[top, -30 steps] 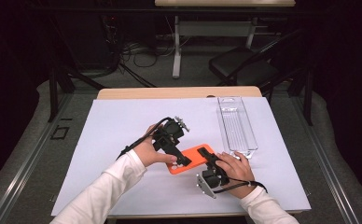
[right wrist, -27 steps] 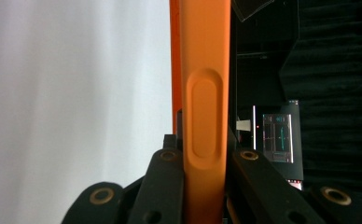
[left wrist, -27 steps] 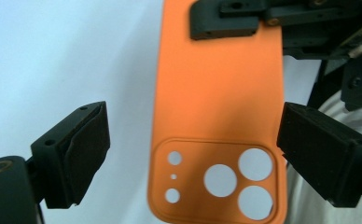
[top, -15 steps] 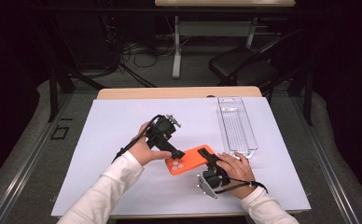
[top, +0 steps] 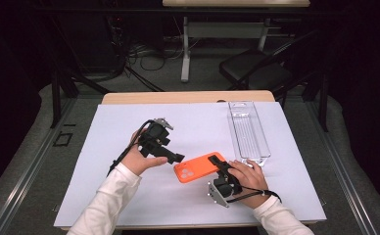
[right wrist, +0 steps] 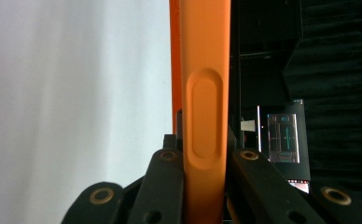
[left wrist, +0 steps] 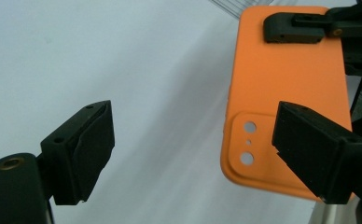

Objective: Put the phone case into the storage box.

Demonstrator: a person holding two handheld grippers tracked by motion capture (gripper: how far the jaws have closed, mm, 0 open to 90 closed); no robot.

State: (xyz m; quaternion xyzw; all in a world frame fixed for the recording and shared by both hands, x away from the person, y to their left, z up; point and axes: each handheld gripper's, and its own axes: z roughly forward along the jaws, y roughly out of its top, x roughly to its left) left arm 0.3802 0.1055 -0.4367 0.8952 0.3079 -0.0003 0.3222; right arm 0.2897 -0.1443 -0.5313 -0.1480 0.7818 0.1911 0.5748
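Left claw (top: 177,157) drew back, narrowing, ungripped | right claw (top: 216,162) clamps orange phone case (top: 200,168)

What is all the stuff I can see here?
phone case: one, orange, lying on the sheet, one end clamped by the right gripper
tray: one, clear plastic, far right of the sheet
sheet: one, white, covering the table
table: one, wooden, its far edge past the sheet
chair: one, black, on the floor behind
left gripper: one, black, fingers open, beside the case's camera end
right gripper: one, black, fingers shut on the case
sleeves: two, white, at the bottom
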